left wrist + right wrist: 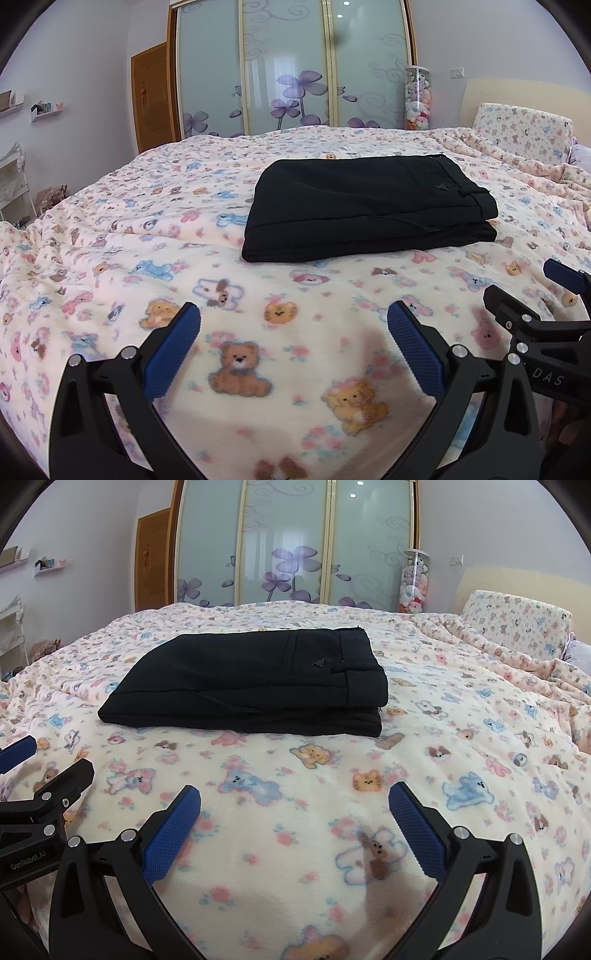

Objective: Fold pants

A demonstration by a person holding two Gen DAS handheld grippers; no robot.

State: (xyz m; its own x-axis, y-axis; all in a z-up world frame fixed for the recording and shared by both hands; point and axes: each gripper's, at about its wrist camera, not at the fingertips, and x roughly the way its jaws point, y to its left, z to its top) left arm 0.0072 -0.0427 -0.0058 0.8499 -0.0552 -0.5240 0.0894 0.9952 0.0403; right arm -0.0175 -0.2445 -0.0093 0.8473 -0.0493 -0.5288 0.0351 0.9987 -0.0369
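Note:
Black pants (365, 208) lie folded into a flat rectangular stack on the bed, waistband to the right. They also show in the right wrist view (251, 686). My left gripper (293, 325) is open and empty, hovering over the blanket well in front of the pants. My right gripper (294, 805) is open and empty, also in front of the pants. The right gripper shows at the right edge of the left wrist view (535, 295); the left gripper shows at the left edge of the right wrist view (48, 768). Neither touches the pants.
A cream blanket with teddy-bear print (147, 229) covers the bed. A matching pillow (524, 129) and headboard stand at the right. Sliding wardrobe doors with purple flowers (291, 74) stand behind. A clear tube of plush toys (417, 98) stands beside them. White shelves (11, 177) are at far left.

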